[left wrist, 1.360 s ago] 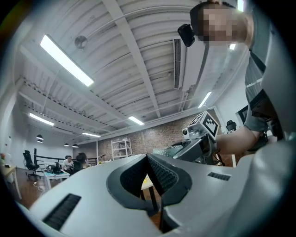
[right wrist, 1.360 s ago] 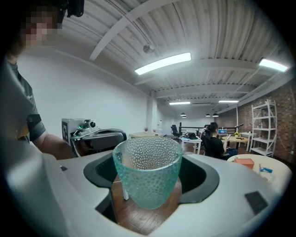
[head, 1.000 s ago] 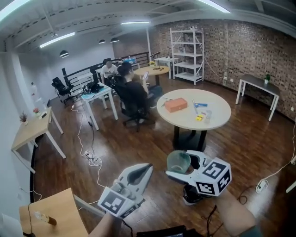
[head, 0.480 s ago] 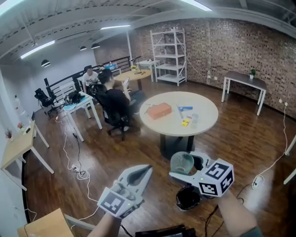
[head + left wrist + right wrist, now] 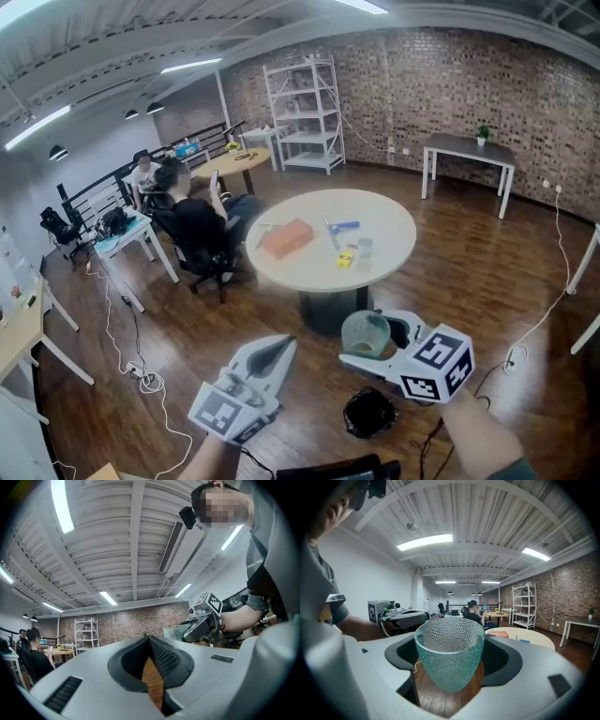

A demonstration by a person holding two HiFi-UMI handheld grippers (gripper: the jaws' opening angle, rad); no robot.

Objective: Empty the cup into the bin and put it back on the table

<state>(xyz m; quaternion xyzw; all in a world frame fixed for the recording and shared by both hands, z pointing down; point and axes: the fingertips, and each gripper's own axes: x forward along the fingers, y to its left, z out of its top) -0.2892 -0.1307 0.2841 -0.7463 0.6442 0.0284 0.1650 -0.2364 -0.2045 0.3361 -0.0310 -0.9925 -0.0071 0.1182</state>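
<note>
Pinched by its flanks in the white plastic right gripper [image 5: 367,339], upright and mouth-up: a teal, dimpled glass cup [image 5: 449,656], tapering to a rounded foot, seemingly empty; carried so, likely bound for the round cream table [image 5: 380,246] ahead; low beneath, a black bag-lined bin [image 5: 368,412]; alongside, the white left gripper [image 5: 149,640], pressed together on nothing, idle.

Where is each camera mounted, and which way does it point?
Head view: on the person's head, looking down at round table, bin, left gripper, right gripper, both forearms.
Left gripper view: on the left gripper, looking along its shut jaws up at ceiling and brick wall; right arm shows.
Right gripper view: on the right gripper, looking past the clamped cup across the room; left arm shows.
Shared: cup in all three.
</note>
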